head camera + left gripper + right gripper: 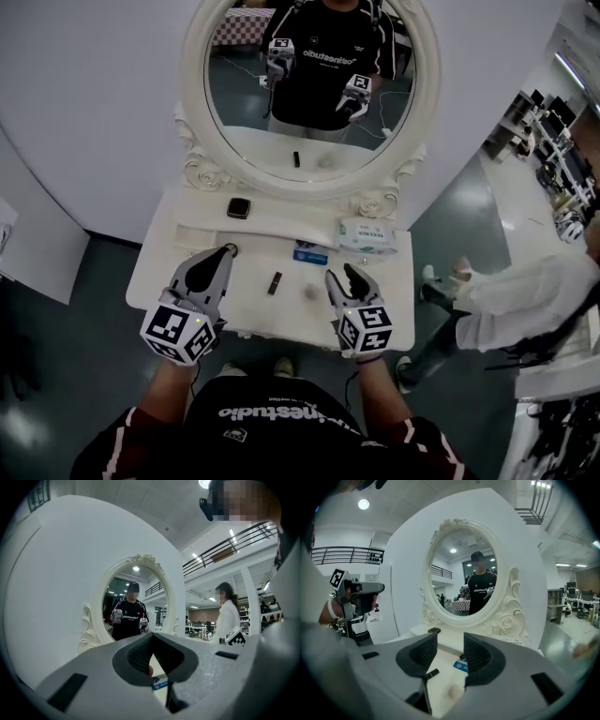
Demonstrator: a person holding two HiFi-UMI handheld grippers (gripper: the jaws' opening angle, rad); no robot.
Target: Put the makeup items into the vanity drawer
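On the white vanity top [187,281] lie a black lipstick tube [275,282], a pale round item [309,292] and a small blue box [310,255]. A black compact [238,208] rests on the raised shelf. My left gripper [228,251] has its jaw tips together, right at a dark drawer knob [232,248]; I cannot tell whether they touch it. In the left gripper view the knob [149,670] shows in the gap under the closed tips. My right gripper [342,274] hangs open over the top, nothing between its jaws; the tube [432,672] and pale item [452,692] lie below.
A tissue pack [366,234] lies at the shelf's right end. The oval mirror [314,84] rises behind the shelf. A person in white [525,291] stands to the right of the vanity. A white wall panel [84,112] closes the left side.
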